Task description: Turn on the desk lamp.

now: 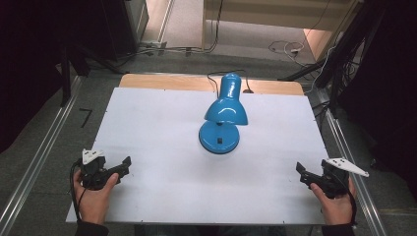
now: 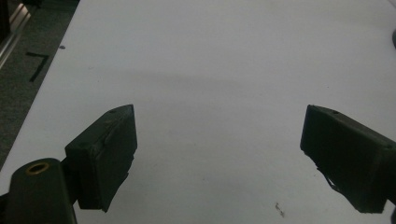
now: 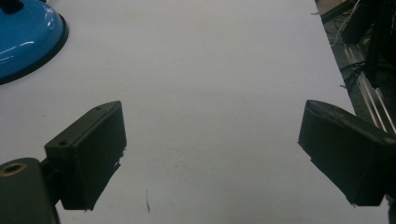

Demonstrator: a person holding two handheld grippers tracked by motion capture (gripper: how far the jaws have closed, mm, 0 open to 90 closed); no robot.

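Note:
A glossy blue desk lamp point(image 1: 223, 110) stands on its round base point(image 1: 219, 137) in the middle of the white table top point(image 1: 162, 128), its shade bent forward over the base. Part of that base point(image 3: 25, 39) shows at the top left of the right gripper view. My left gripper point(image 1: 125, 164) rests near the table's front left corner, held by a hand, jaws wide apart and empty point(image 2: 219, 154). My right gripper point(image 1: 301, 172) sits near the front right corner, also open with nothing between its jaws point(image 3: 212, 154). Both are well clear of the lamp.
The lamp's black cord point(image 1: 214, 78) runs off the back edge of the table. Metal rails point(image 1: 39, 157) flank the table on both sides. Cables point(image 1: 287, 47) lie on the floor behind. A black tape mark point(image 1: 86, 117) sits on the floor at left.

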